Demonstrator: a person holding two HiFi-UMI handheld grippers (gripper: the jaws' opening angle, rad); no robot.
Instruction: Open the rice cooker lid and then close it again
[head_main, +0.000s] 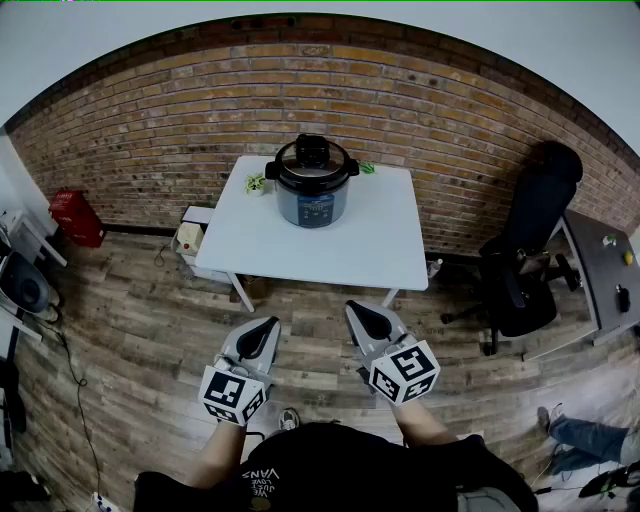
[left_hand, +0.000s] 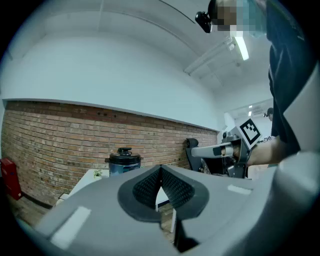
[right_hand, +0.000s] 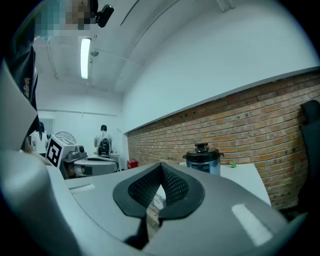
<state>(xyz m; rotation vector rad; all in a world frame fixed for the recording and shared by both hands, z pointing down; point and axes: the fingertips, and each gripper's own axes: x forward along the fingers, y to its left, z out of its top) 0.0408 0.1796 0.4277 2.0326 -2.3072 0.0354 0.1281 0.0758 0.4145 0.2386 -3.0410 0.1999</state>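
Here the rice cooker (head_main: 312, 182) stands upright toward the back of the white tabletop (head_main: 345, 250), close to the brick wall (head_main: 150, 130); its dark lid (head_main: 312, 158) sits down flat on the pot, with the knob on top. A small green plant (head_main: 257, 184) sits just beside the cooker on the left of the head view; another small green item (head_main: 367, 168) lies near its other side, too small to identify.

Both tools are held level over the wooden floor (head_main: 140, 340), well short of the tabletop's near edge and well apart from the cooker. The left hand-held gripper (head_main: 270, 325) has its jaws pressed together with nothing between them; the right hand-held gripper (head_main: 356, 312) is likewise closed and empty. They lie side by side, apart from each other, tips toward the tabletop; each carries its marker cube (head_main: 232, 395) at the rear.

A black office chair (head_main: 530, 250) stands to the right of the tabletop; a red container (head_main: 75, 218) rests against the wall at the far left; a white box (head_main: 195, 238) sits on the floor by the tabletop's left edge. In the right gripper view a person (right_hand: 103, 142) stands far off, back turned.
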